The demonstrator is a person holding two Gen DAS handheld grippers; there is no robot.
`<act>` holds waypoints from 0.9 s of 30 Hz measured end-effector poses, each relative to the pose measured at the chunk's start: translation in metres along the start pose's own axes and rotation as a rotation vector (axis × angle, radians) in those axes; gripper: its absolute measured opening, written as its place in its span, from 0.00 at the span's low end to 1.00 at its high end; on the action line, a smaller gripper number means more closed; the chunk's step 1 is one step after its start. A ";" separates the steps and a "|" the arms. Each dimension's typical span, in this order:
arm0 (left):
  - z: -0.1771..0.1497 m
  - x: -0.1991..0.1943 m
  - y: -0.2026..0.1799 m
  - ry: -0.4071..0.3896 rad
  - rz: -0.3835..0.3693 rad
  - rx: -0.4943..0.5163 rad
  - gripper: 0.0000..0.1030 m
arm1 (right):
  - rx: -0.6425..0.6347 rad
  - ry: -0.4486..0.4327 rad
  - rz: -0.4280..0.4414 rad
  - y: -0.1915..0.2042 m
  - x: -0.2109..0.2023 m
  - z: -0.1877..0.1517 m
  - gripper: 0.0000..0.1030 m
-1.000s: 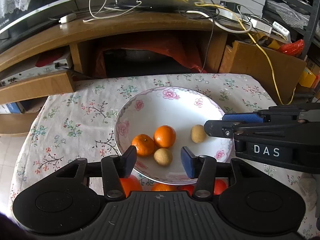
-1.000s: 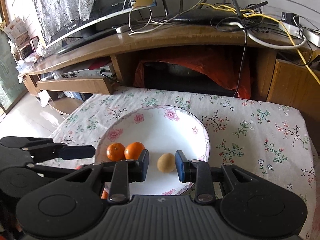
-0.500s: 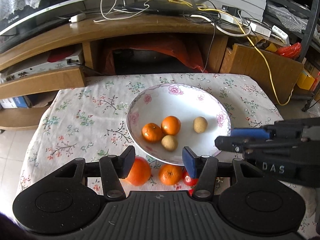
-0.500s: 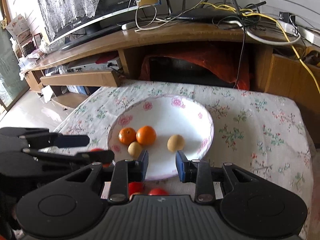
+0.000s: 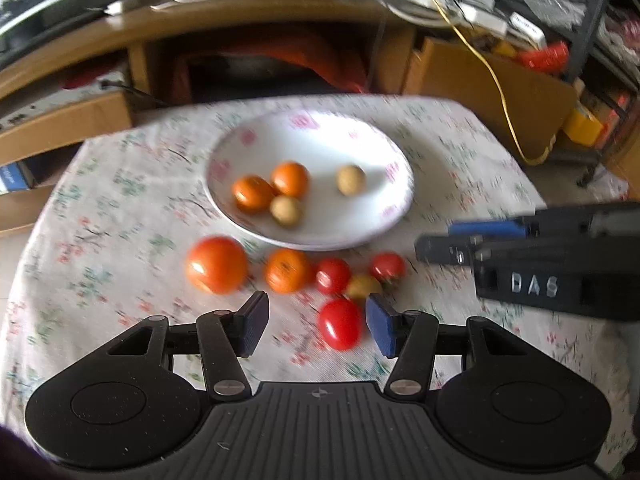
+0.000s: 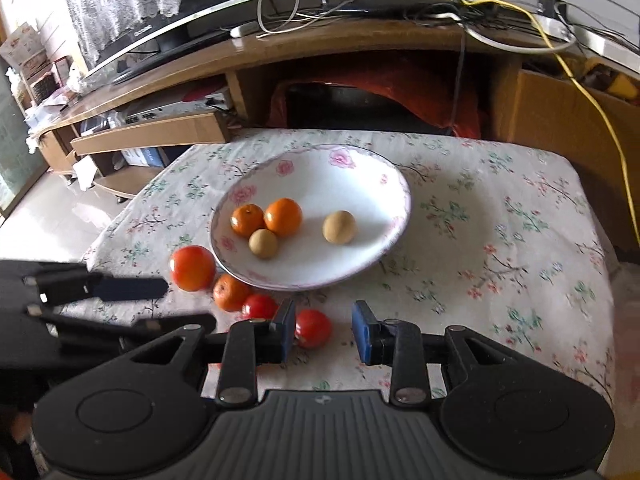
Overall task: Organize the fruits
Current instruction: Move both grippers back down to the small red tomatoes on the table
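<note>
A white floral plate holds two oranges and two tan round fruits. In front of it on the cloth lie a large orange-red tomato, a small orange, a tan fruit and red tomatoes. My left gripper is open, a red tomato just inside its right finger. My right gripper is open above the cloth, a red tomato by its left finger.
The table has a floral cloth. Behind it stands a wooden TV bench with cables and a monitor. Cardboard boxes stand at the back right. The table's edges drop to the floor left and right.
Both grippers have pulled back and up from the plate. The loose fruits in front of the plate have come into view. The left view is blurred with motion.
</note>
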State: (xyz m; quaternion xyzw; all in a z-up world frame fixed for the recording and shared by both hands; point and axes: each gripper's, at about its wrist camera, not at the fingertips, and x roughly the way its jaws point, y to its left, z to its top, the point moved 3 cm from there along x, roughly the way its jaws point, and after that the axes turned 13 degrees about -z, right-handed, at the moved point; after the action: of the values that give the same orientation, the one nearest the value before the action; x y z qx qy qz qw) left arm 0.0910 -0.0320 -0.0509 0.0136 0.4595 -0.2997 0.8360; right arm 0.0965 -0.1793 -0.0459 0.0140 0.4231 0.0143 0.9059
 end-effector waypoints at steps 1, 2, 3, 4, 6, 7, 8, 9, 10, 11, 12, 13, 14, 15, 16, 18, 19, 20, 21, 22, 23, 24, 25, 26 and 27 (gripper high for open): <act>-0.002 0.003 -0.002 0.009 -0.001 0.006 0.60 | 0.003 0.001 0.000 -0.002 0.000 -0.001 0.29; -0.004 0.006 -0.004 0.016 -0.003 0.009 0.60 | 0.004 0.002 0.000 -0.003 -0.001 -0.002 0.29; -0.005 0.009 -0.005 0.022 -0.004 0.012 0.60 | 0.003 0.004 0.002 -0.004 0.000 -0.002 0.30; -0.006 0.012 -0.005 0.027 -0.001 0.014 0.60 | 0.003 0.006 0.003 -0.004 0.000 -0.003 0.30; -0.009 0.017 -0.004 0.030 0.004 0.014 0.59 | 0.004 0.012 0.009 -0.005 0.002 -0.004 0.31; -0.009 0.019 -0.003 0.033 0.004 0.013 0.59 | 0.004 0.016 0.012 -0.006 0.003 -0.005 0.32; -0.010 0.022 -0.002 0.036 0.005 0.012 0.58 | 0.005 0.019 0.015 -0.006 0.004 -0.006 0.32; -0.010 0.025 -0.002 0.038 0.007 0.011 0.58 | 0.005 0.022 0.016 -0.007 0.005 -0.007 0.32; -0.011 0.027 -0.002 0.039 0.008 0.013 0.57 | 0.006 0.027 0.018 -0.008 0.006 -0.008 0.32; -0.011 0.030 -0.002 0.039 0.010 0.015 0.56 | 0.008 0.032 0.019 -0.009 0.008 -0.009 0.32; -0.011 0.033 -0.002 0.040 0.010 0.016 0.55 | 0.011 0.035 0.018 -0.010 0.009 -0.009 0.32; -0.010 0.035 -0.002 0.040 0.009 0.016 0.55 | 0.014 0.037 0.019 -0.012 0.011 -0.010 0.32; -0.010 0.037 -0.003 0.033 0.012 0.021 0.55 | 0.019 0.041 0.019 -0.013 0.012 -0.010 0.32; -0.009 0.038 -0.004 0.027 0.013 0.028 0.55 | 0.022 0.043 0.019 -0.014 0.014 -0.010 0.32; -0.009 0.039 -0.005 0.026 0.013 0.032 0.53 | 0.025 0.045 0.019 -0.015 0.014 -0.010 0.33; -0.009 0.040 -0.007 0.026 0.010 0.037 0.42 | 0.031 0.048 0.019 -0.016 0.016 -0.010 0.33; -0.009 0.040 -0.008 0.029 0.012 0.044 0.41 | 0.032 0.051 0.018 -0.016 0.017 -0.010 0.33; -0.010 0.039 -0.008 0.032 0.011 0.048 0.37 | 0.032 0.053 0.015 -0.016 0.018 -0.010 0.33; -0.011 0.037 -0.008 0.036 0.006 0.046 0.37 | 0.032 0.055 0.013 -0.017 0.019 -0.010 0.33; -0.012 0.036 -0.008 0.038 0.003 0.042 0.36 | 0.032 0.057 0.010 -0.016 0.020 -0.010 0.33; -0.013 0.034 -0.007 0.039 0.002 0.037 0.36 | 0.033 0.060 0.008 -0.016 0.021 -0.009 0.33; -0.014 0.033 -0.007 0.039 0.002 0.034 0.36 | 0.034 0.061 0.007 -0.015 0.021 -0.009 0.33; -0.014 0.031 -0.006 0.041 0.002 0.033 0.36 | 0.033 0.061 0.010 -0.015 0.021 -0.008 0.33; -0.015 0.030 -0.006 0.042 0.003 0.031 0.36 | 0.032 0.060 0.013 -0.013 0.020 -0.008 0.33; -0.016 0.028 -0.005 0.045 0.004 0.026 0.36 | 0.031 0.059 0.015 -0.012 0.020 -0.008 0.33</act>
State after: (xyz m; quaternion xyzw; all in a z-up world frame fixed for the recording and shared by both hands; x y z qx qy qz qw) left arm 0.0871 -0.0452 -0.0809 0.0324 0.4740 -0.3035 0.8259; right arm 0.1035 -0.1909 -0.0668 0.0308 0.4497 0.0147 0.8925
